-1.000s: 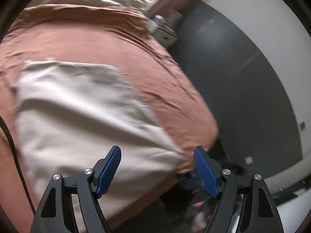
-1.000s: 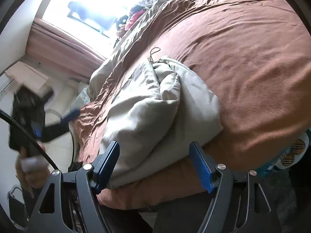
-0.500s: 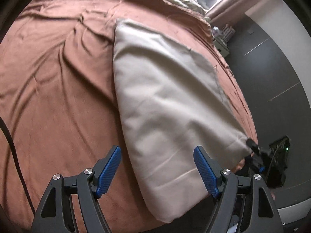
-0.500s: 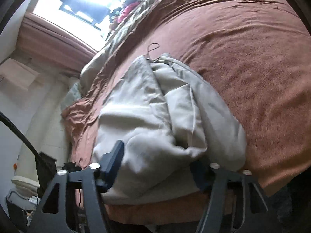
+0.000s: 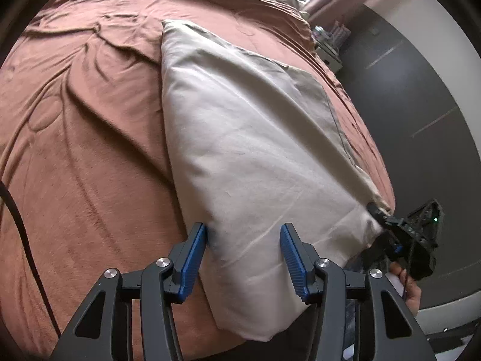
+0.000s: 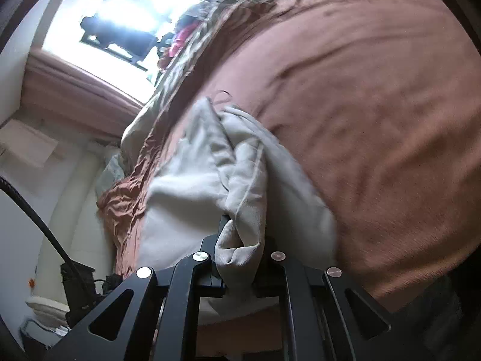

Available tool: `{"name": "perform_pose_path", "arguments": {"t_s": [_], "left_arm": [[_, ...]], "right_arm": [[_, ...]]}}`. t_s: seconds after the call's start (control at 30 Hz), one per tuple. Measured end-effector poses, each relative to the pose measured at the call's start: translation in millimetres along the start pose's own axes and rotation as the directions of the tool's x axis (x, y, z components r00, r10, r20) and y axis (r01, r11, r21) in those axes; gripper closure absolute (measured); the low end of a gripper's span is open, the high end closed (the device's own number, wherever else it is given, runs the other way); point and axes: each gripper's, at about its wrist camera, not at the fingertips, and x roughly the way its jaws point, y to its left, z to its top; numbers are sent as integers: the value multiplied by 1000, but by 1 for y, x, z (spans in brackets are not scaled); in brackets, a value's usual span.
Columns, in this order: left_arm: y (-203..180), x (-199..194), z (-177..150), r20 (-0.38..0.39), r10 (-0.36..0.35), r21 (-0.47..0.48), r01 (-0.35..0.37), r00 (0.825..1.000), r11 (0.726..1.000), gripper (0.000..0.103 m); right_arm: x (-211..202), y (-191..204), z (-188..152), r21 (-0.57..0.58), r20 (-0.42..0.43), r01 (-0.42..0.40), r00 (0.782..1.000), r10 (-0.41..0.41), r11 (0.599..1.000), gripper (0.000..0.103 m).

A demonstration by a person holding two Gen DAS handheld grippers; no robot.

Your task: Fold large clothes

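A large beige garment (image 5: 249, 138) lies folded on a brown bedspread (image 5: 84, 138), its near end hanging over the bed's edge. My left gripper (image 5: 243, 258) is open, its blue pads on either side of the garment's near left edge. In the right wrist view the same garment (image 6: 216, 174) is bunched, and my right gripper (image 6: 240, 240) is shut on a fold of it at the near corner. That right gripper also shows in the left wrist view (image 5: 402, 234), pinching the garment's right corner.
The brown bedspread (image 6: 375, 114) covers the whole bed. A bright window (image 6: 126, 15) and piled clothes lie at the far end. A dark wall (image 5: 421, 114) and a small shelf (image 5: 327, 48) stand right of the bed. A black cable (image 5: 21, 228) runs at left.
My right gripper has closed on the garment's corner fold. My left gripper has moved in so its open pads straddle the garment's near edge, and the pads stand closer together.
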Motion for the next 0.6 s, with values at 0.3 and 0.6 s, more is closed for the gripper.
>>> {"name": "perform_pose_path", "arguments": {"t_s": [0.3, 0.6], "left_arm": [[-3, 12, -6, -11, 18, 1, -18, 1000, 1000, 50], [2, 7, -23, 5, -22, -43, 22, 1000, 999, 50]], "right_arm": [[-11, 11, -3, -70, -29, 2, 1000, -4, 998, 94], [-22, 29, 11, -193, 16, 123, 992, -122, 974, 34]]}}
